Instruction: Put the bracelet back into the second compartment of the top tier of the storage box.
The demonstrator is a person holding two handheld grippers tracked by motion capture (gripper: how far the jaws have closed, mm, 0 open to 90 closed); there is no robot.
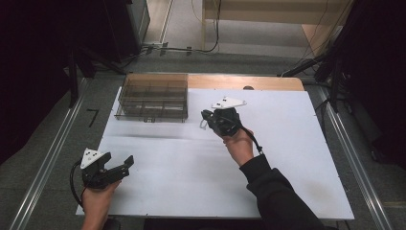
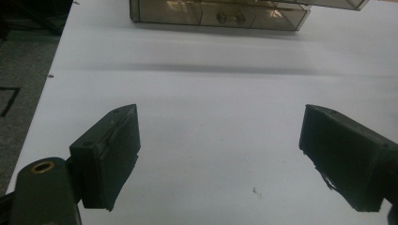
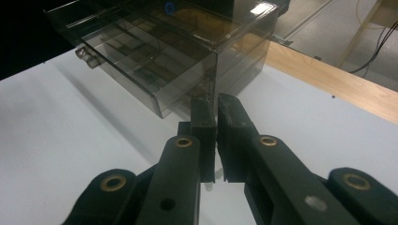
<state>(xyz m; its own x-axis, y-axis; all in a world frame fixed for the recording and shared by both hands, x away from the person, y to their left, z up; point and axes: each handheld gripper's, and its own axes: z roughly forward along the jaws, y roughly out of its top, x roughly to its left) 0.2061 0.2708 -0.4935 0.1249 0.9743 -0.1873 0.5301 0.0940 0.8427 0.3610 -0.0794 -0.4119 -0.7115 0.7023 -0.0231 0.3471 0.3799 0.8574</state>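
High view: smoky clear drawer box (image 1: 152,97) sits at far-left of white table (image 1: 287,158), drawers facing the person, prob. so they pull toward them. Left gripper (image 1: 118,167) rests near front-left corner, jaws spread, nothing in them. Right gripper (image 1: 207,118) held mid-table, just right of the box; something small & pale by its tip, can't tell what.

Left gripper view: jaws wide apart over bare table, box well ahead w/ knobs (image 2: 229,18) visible.

Right gripper view: jaws pressed almost together, thin gap; whether they pinch anything, can't tell. Box corner (image 3: 213,56) close ahead.
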